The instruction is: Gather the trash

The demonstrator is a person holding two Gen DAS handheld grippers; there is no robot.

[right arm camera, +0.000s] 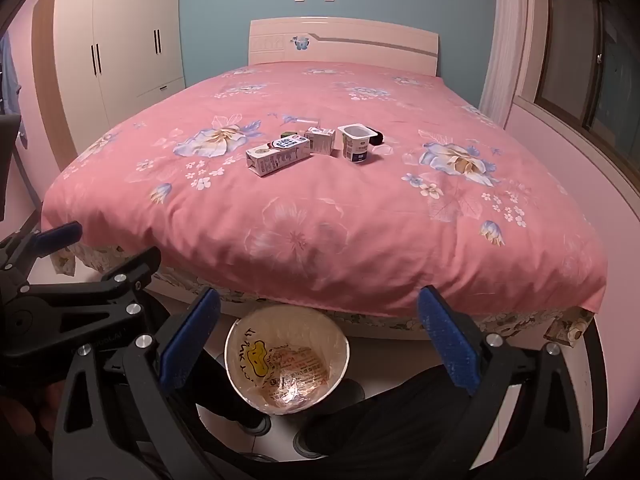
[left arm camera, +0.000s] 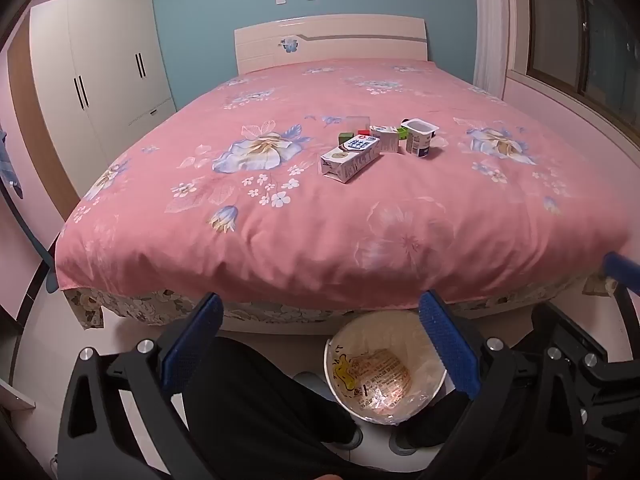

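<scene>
On the pink flowered bed (left arm camera: 280, 248) lies a heap of trash: a milk carton (left arm camera: 351, 159) on its side, a small carton (left arm camera: 386, 138), a green box (left arm camera: 346, 137) and an upright yogurt cup (left arm camera: 419, 137). The right wrist view shows the same milk carton (right arm camera: 279, 156), small carton (right arm camera: 320, 140) and yogurt cup (right arm camera: 356, 142). A white bin (left arm camera: 384, 368) (right arm camera: 286, 360) lined with a clear bag stands on the floor at the bed's foot. My left gripper (left arm camera: 320, 300) and right gripper (right arm camera: 319, 296) hover above the bin, both open and holding nothing, well short of the trash.
A person's dark trouser legs (left arm camera: 260, 400) and shoes flank the bin. A white wardrobe (left arm camera: 100, 72) stands at the left wall, a window (left arm camera: 580, 40) at the right. The two grippers hang side by side; the left gripper (right arm camera: 104, 248) shows at the right wrist view's left edge.
</scene>
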